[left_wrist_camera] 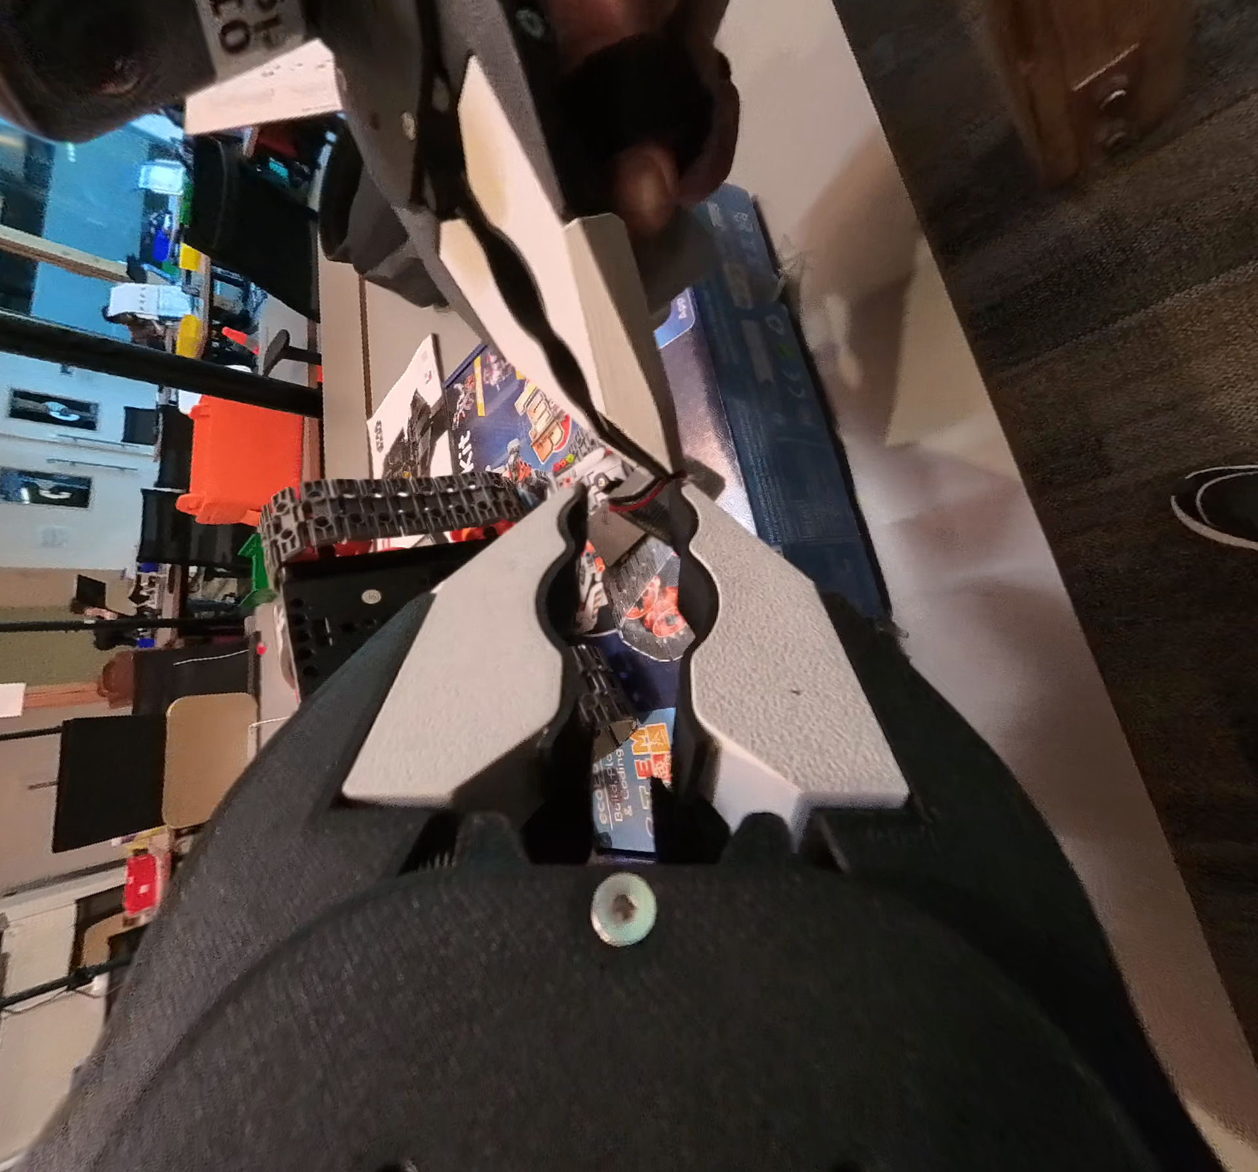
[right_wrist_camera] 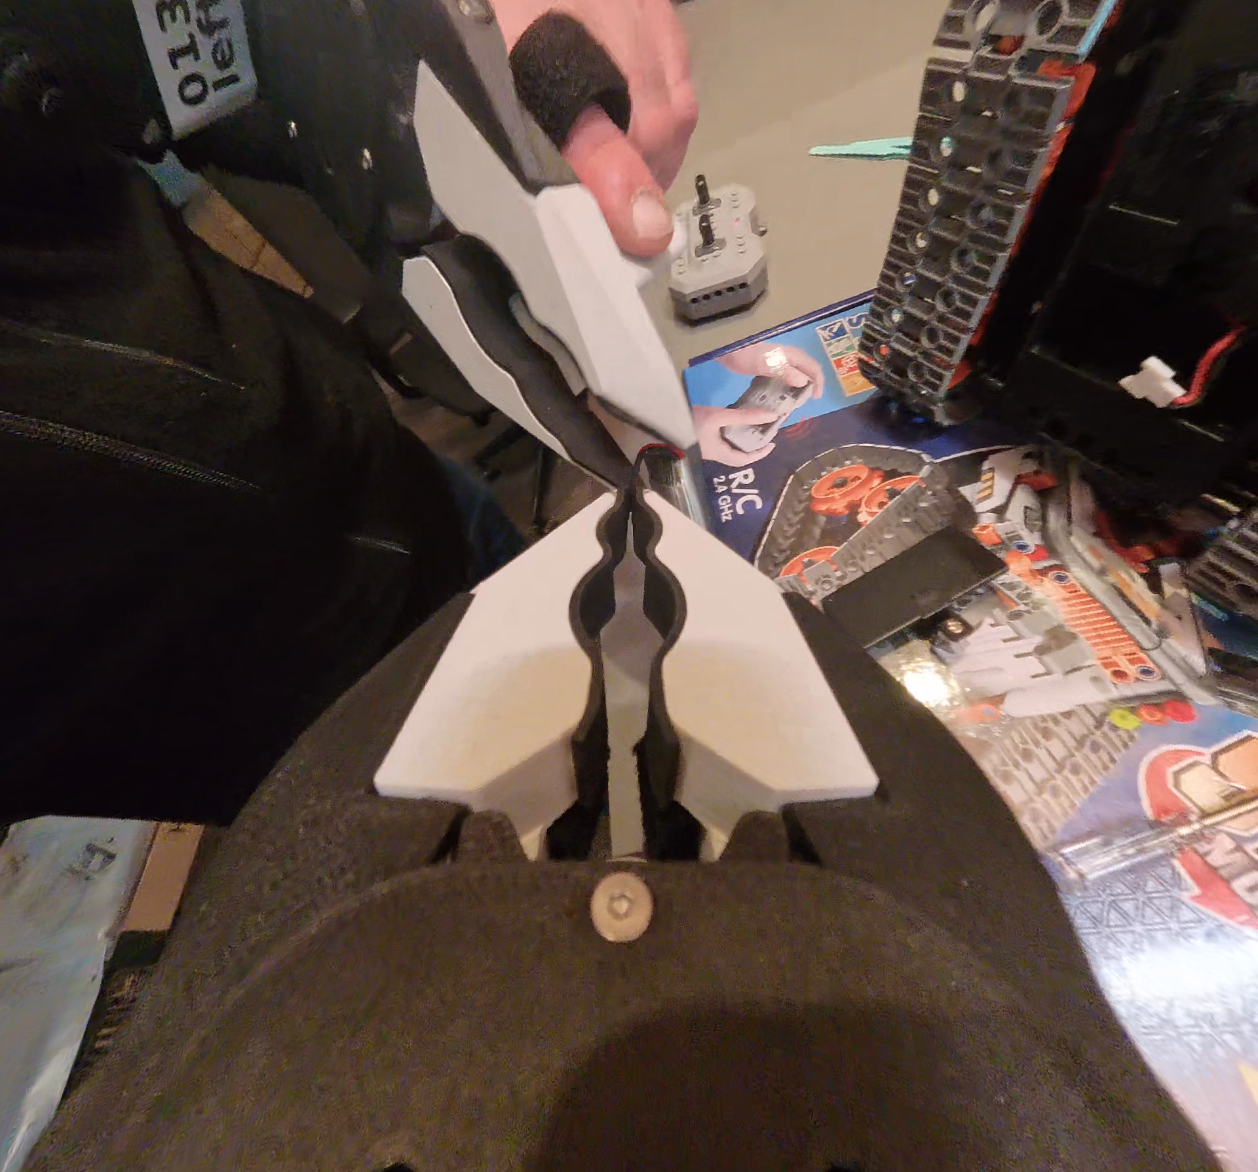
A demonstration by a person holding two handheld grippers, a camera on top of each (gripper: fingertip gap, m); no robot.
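My left gripper (left_wrist_camera: 633,498) is shut on a small silver battery pack (left_wrist_camera: 616,537) with red and black wires (left_wrist_camera: 643,484). My right gripper (right_wrist_camera: 630,498) is shut on those wires (right_wrist_camera: 636,462), right at the pack's end (right_wrist_camera: 674,479). The two grippers meet tip to tip above a blue toy kit box (right_wrist_camera: 885,629). The right gripper (left_wrist_camera: 670,467) comes in from above in the left wrist view. The left gripper (right_wrist_camera: 657,448) comes in from above in the right wrist view. A hand (right_wrist_camera: 599,50) holds it.
A black tracked toy vehicle (right_wrist_camera: 1007,186) stands tilted on the box, also in the left wrist view (left_wrist_camera: 381,520). A black flat cover (right_wrist_camera: 912,584) lies on the box. A grey remote controller (right_wrist_camera: 718,254) sits on the grey table (right_wrist_camera: 803,84). A booklet (left_wrist_camera: 408,411) lies beyond. My two grippers' fingertips are within a few centimetres of each other. Left tips and right tips are each some 9 cm from the black flat cover (right_wrist_camera: 912,584).
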